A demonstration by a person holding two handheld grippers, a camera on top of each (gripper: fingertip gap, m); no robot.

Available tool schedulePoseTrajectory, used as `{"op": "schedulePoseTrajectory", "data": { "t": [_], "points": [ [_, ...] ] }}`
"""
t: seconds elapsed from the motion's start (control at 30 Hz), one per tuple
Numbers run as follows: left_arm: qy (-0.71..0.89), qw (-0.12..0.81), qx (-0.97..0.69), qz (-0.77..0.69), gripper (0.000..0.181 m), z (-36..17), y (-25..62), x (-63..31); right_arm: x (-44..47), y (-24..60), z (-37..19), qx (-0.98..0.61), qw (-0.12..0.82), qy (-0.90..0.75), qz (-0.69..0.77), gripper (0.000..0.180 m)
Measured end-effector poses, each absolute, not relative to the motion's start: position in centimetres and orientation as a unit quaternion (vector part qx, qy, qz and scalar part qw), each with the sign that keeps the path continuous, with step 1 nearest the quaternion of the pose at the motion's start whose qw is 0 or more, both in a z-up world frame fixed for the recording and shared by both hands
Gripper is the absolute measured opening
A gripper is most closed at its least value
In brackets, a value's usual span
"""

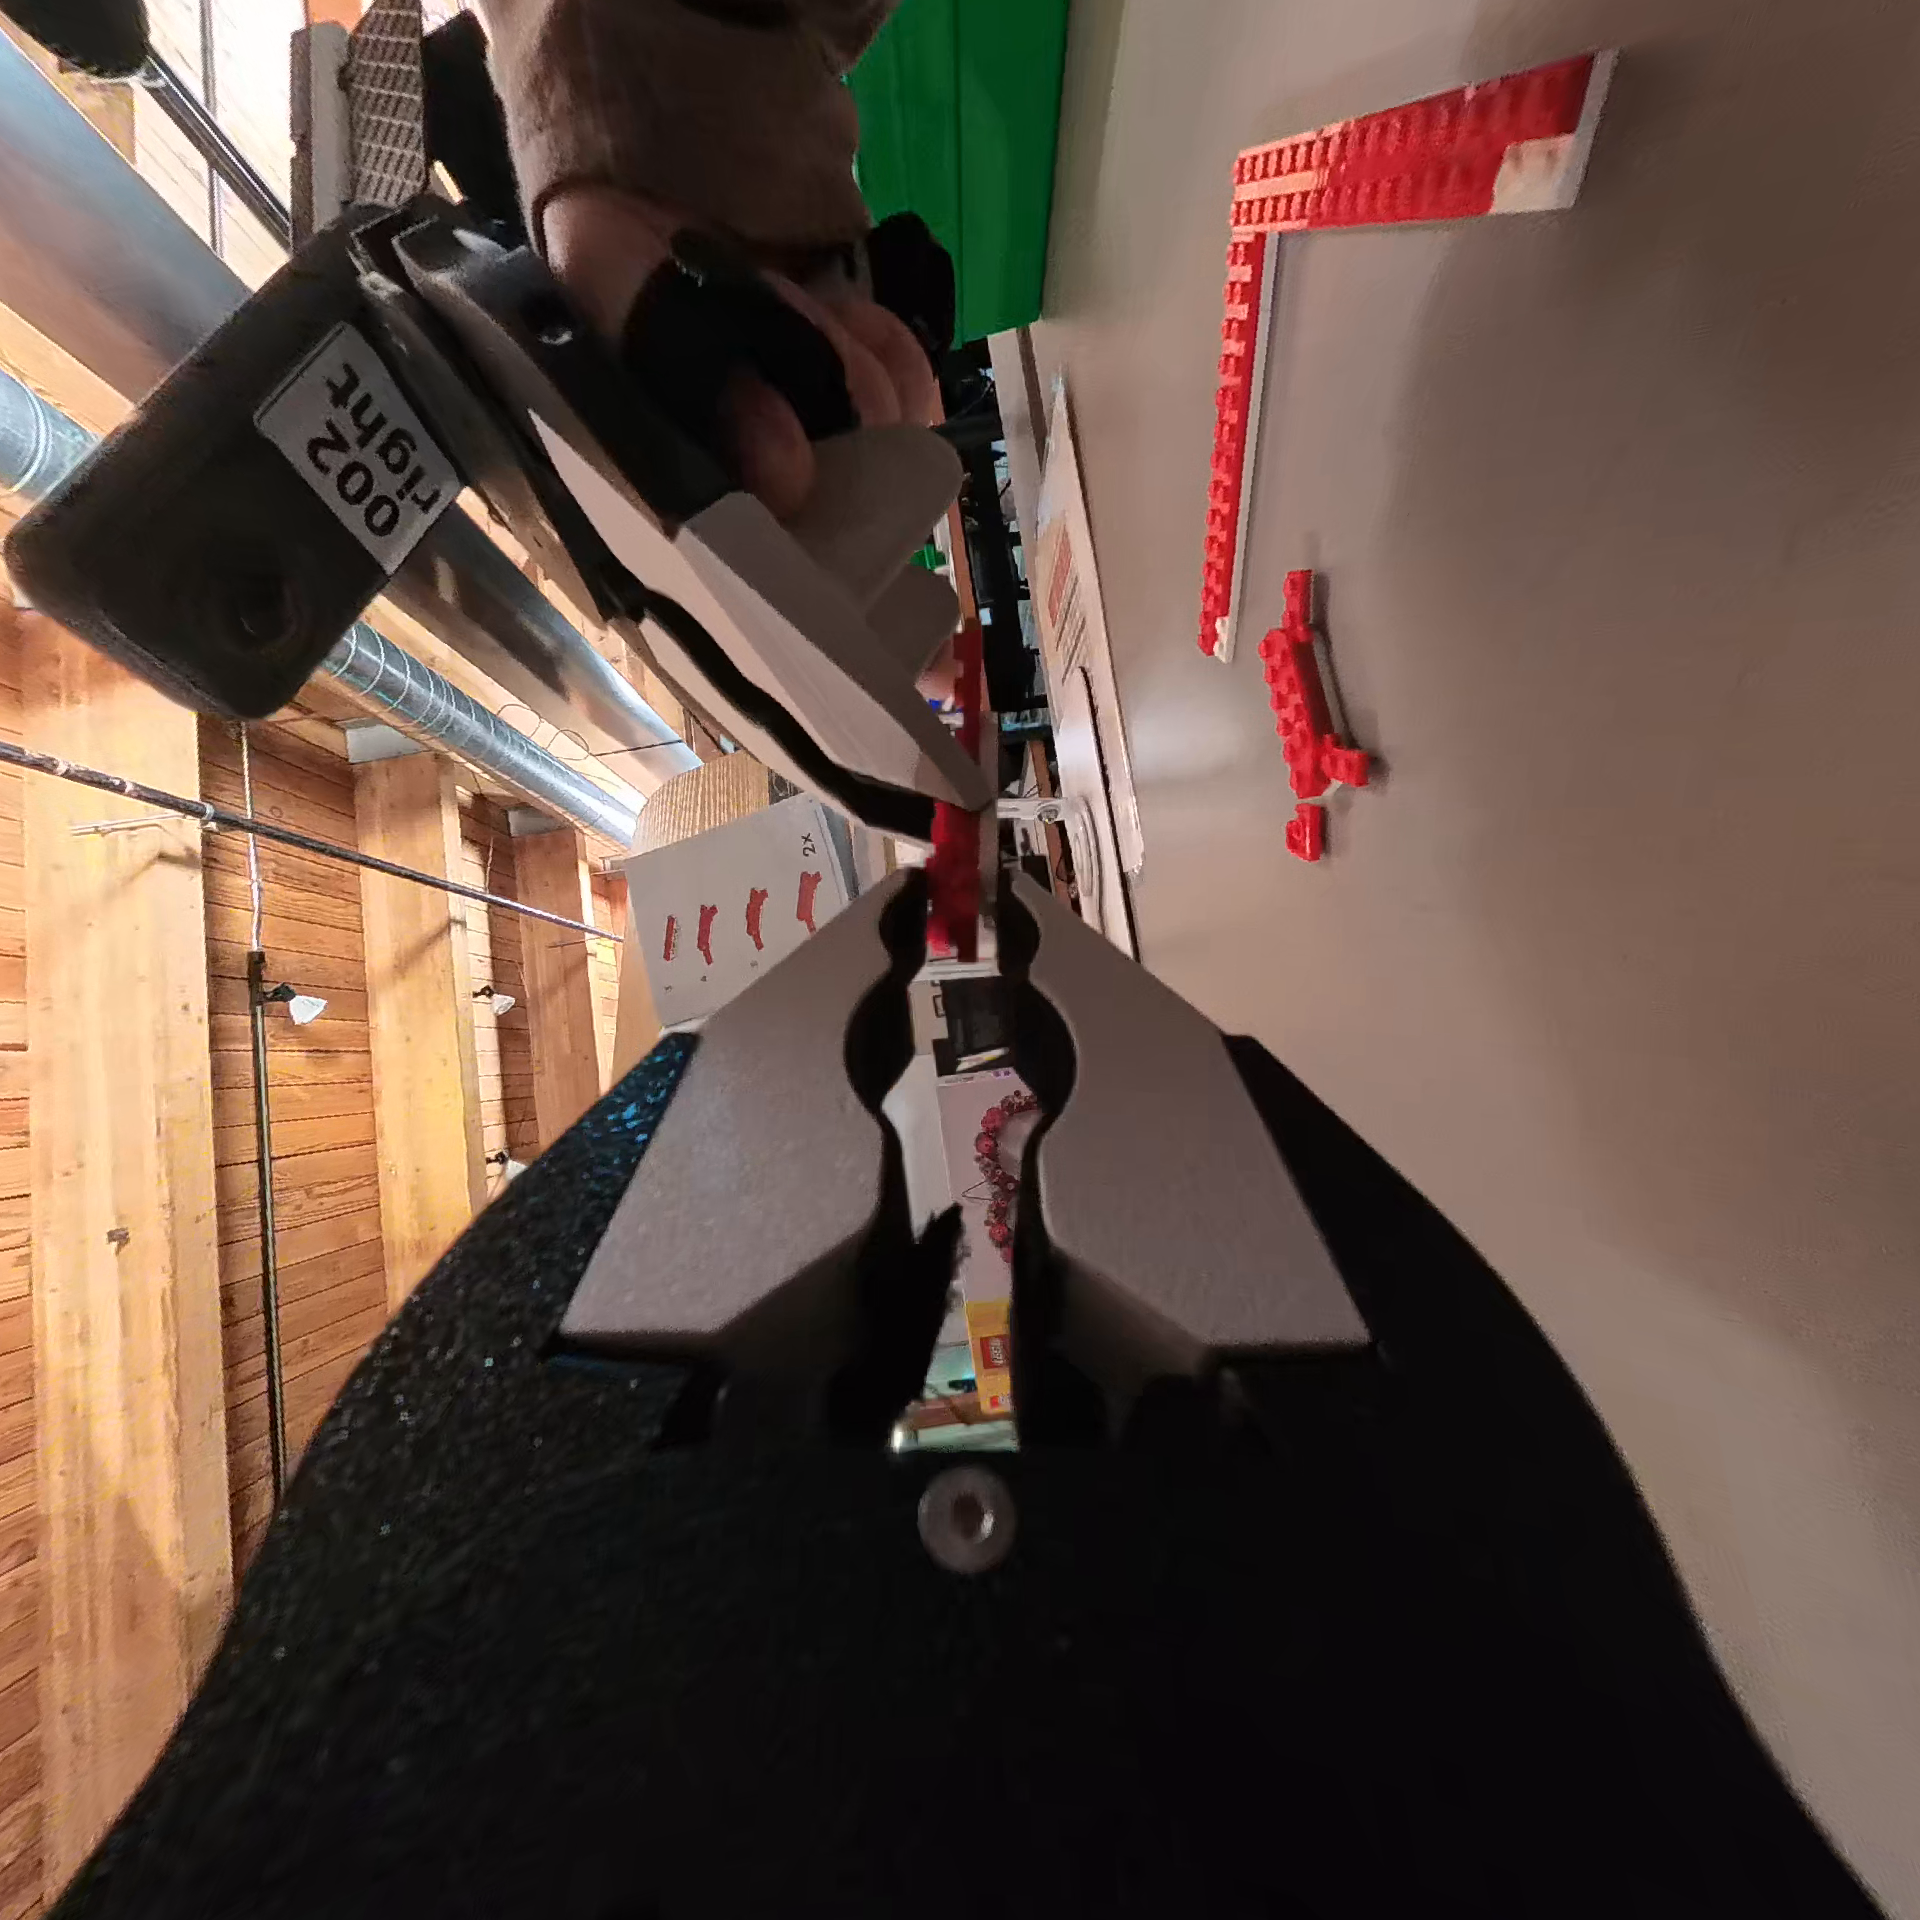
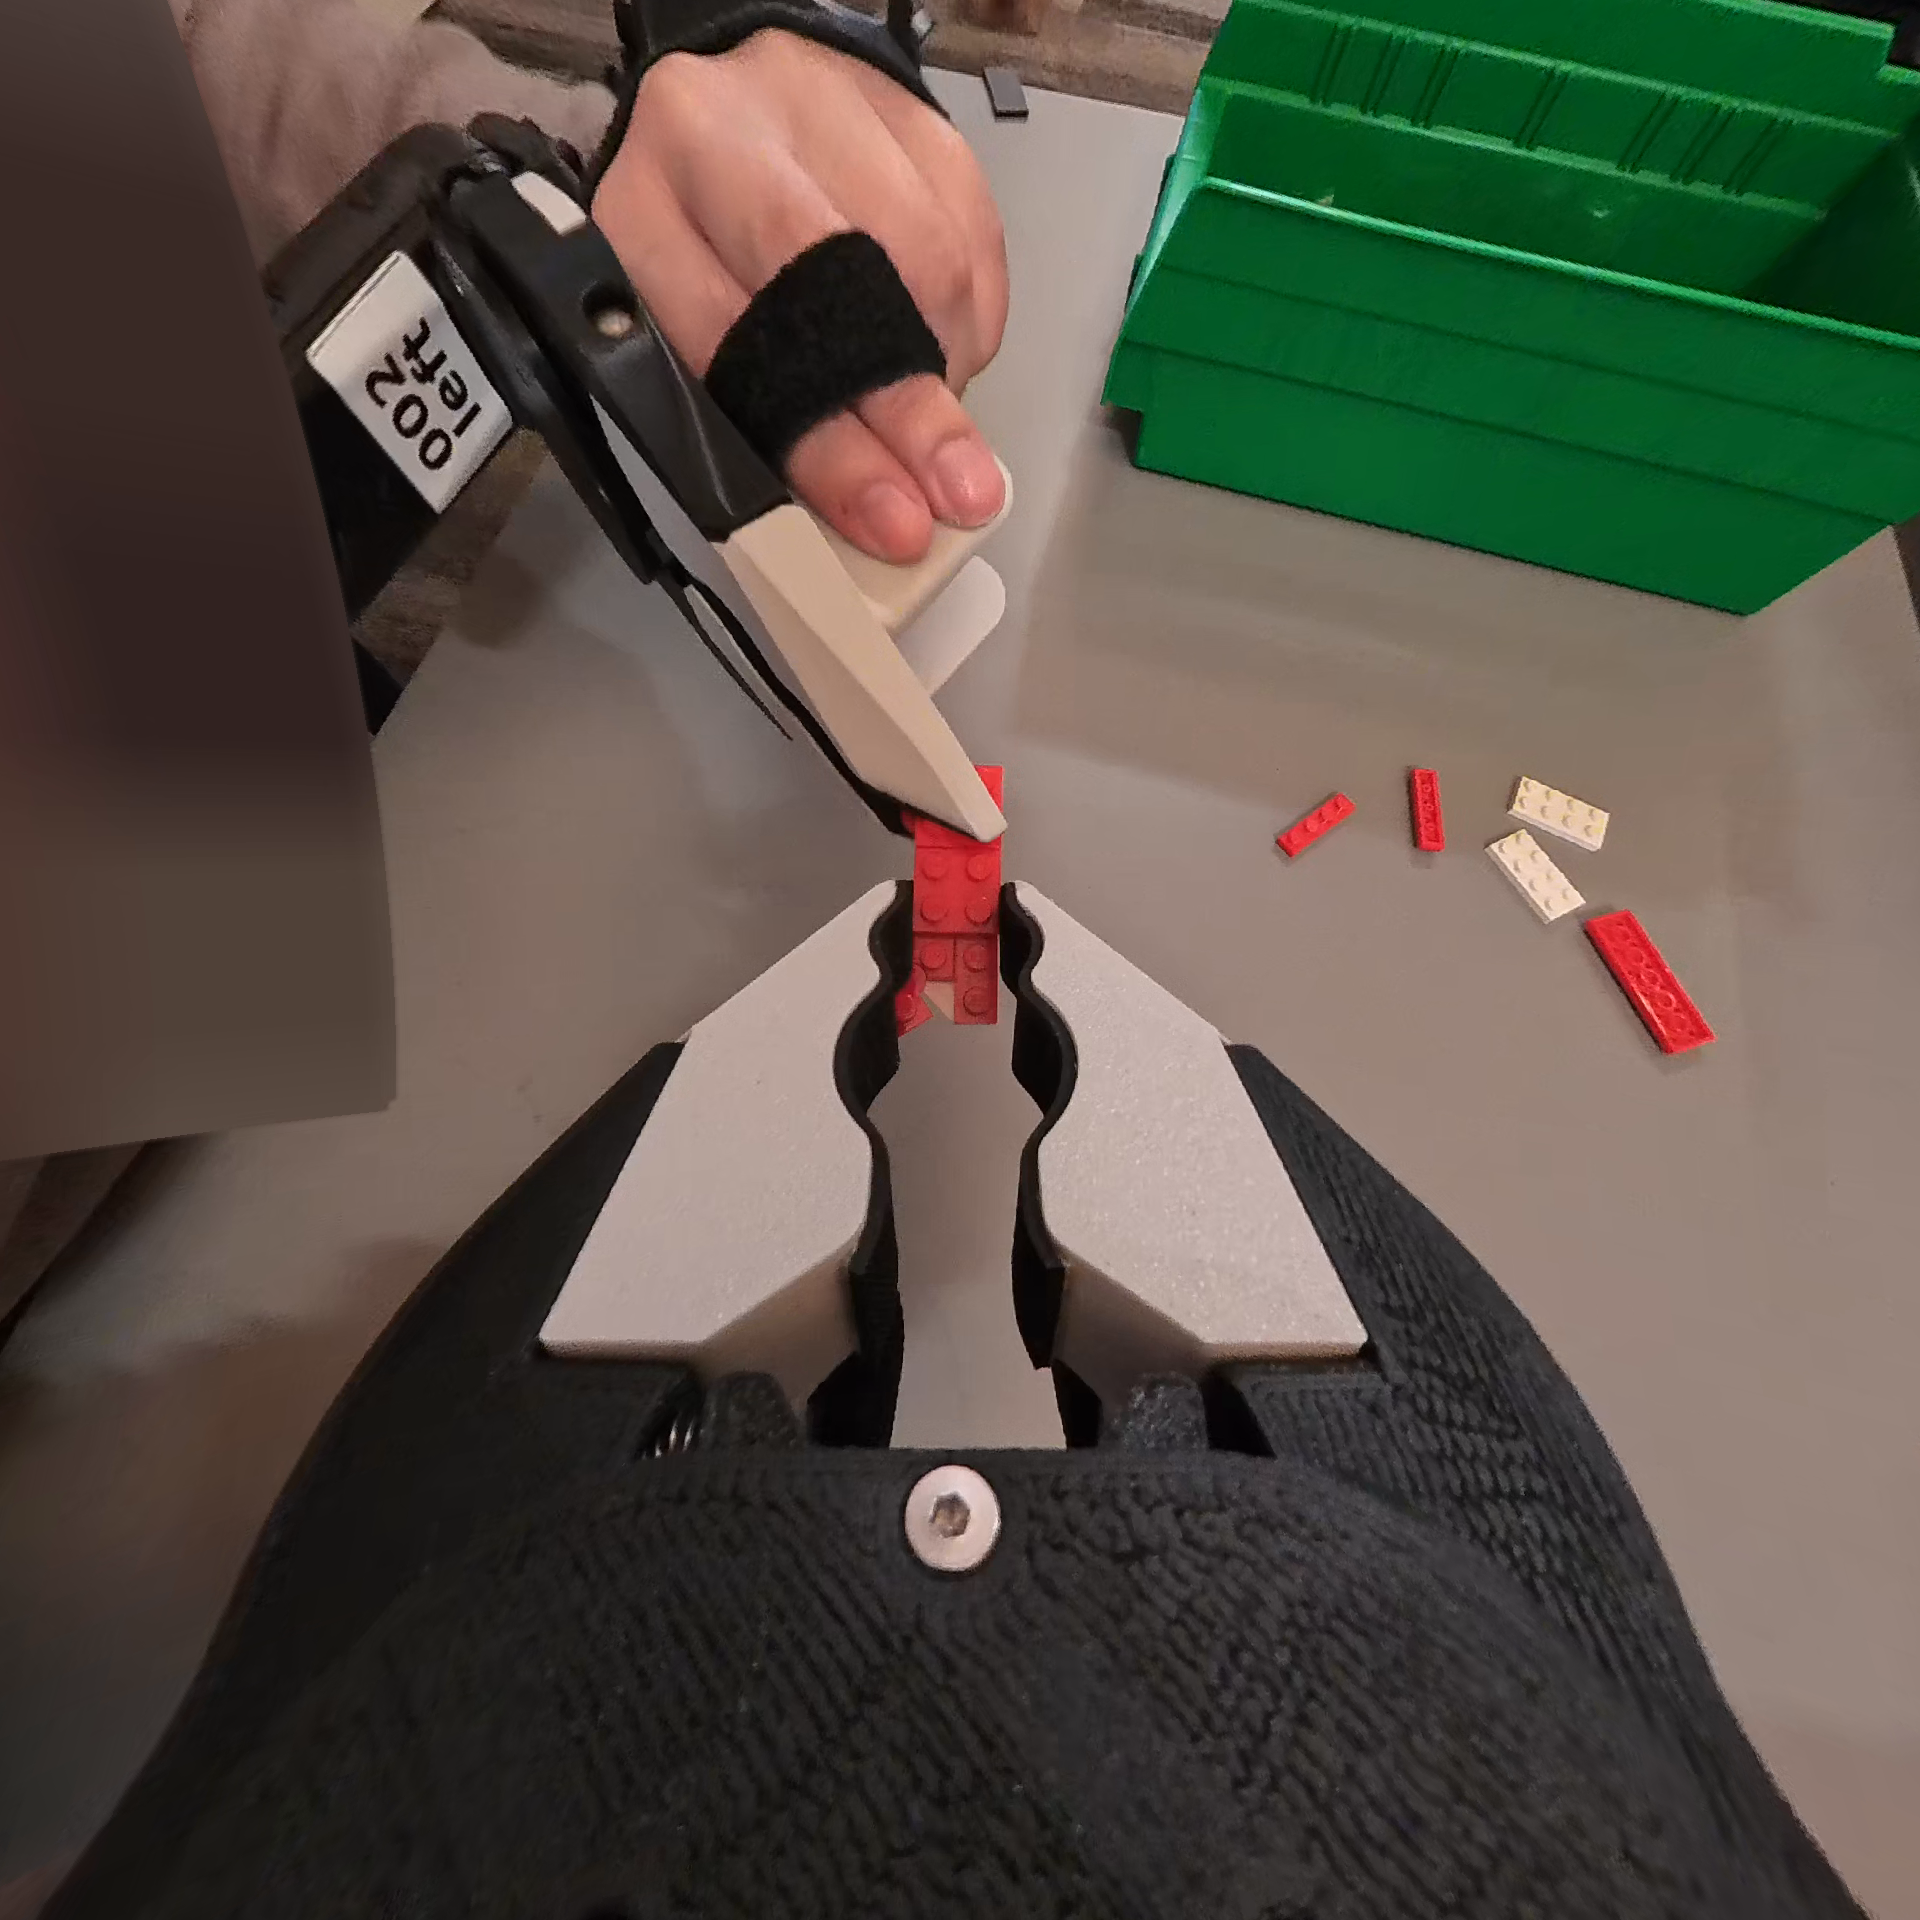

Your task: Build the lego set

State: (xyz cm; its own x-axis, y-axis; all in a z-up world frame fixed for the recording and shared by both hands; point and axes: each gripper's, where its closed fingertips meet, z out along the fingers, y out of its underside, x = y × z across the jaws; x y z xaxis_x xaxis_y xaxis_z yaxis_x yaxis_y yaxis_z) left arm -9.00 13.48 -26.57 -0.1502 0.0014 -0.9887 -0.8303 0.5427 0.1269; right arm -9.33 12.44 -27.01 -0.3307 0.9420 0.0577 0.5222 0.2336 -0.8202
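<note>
A small red lego assembly [image 2: 956, 914] of stacked plates is held in the air above the grey table [image 2: 1247, 675] between both grippers. My right gripper [image 2: 958, 891] is shut on its near end. My left gripper [image 2: 951, 826] comes in from the upper left and is shut on its far end. In the left wrist view, my left gripper [image 1: 961, 883] pinches the red assembly [image 1: 954, 883] edge-on, and the right gripper [image 1: 940, 821] meets it from the upper left. Several loose plates lie on the table to the right: red ones [image 2: 1649, 980] and white ones [image 2: 1535, 876].
Green bins [image 2: 1538, 312] stand at the back right. In the left wrist view, a red L-shaped build [image 1: 1351, 177] on white plates and a smaller red assembly [image 1: 1304, 707] lie on the table. An open instruction booklet [image 1: 748, 914] and a lego box [image 1: 987, 1247] stand beyond. Both grippers' tips are close together, under 4 cm apart.
</note>
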Motion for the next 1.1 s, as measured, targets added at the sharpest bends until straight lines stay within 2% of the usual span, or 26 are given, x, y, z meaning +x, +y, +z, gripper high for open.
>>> {"op": "schedulePoseTrajectory", "data": {
  "t": [0.4, 0.67, 0.73, 0.83, 1.0, 1.1],
  "points": [
    [0.696, 0.503, -0.326, 0.395, 0.007, -27.9, 14.1, -8.9, -9.0, 13.1, -28.5, -0.520, 0.272, -0.739, 0.331, 0.013],
    [0.684, 0.522, -0.362, 0.359, 0.009, -29.3, 14.2, -9.2, -9.3, 13.2, -30.0, -0.530, 0.253, -0.742, 0.322, 0.014],
    [0.665, 0.547, -0.404, 0.309, 0.013, -29.8, 14.0, -9.3, -9.4, 13.2, -30.3, -0.530, 0.250, -0.746, 0.316, 0.014],
    [0.629, 0.557, -0.504, 0.200, 0.044, -30.9, 13.3, -10.2, -9.3, 13.5, -30.8, -0.534, 0.250, -0.750, 0.301, 0.014],
    [0.503, 0.586, -0.635, -0.022, 0.054, -30.2, 12.3, -10.8, -9.1, 13.8, -30.2, -0.528, 0.265, -0.745, 0.310, 0.014],
    [0.409, 0.604, -0.665, -0.163, 0.056, -28.5, 11.8, -10.1, -9.5, 13.7, -28.8, -0.487, 0.314, -0.751, 0.316, 0.014]
  ]
}}
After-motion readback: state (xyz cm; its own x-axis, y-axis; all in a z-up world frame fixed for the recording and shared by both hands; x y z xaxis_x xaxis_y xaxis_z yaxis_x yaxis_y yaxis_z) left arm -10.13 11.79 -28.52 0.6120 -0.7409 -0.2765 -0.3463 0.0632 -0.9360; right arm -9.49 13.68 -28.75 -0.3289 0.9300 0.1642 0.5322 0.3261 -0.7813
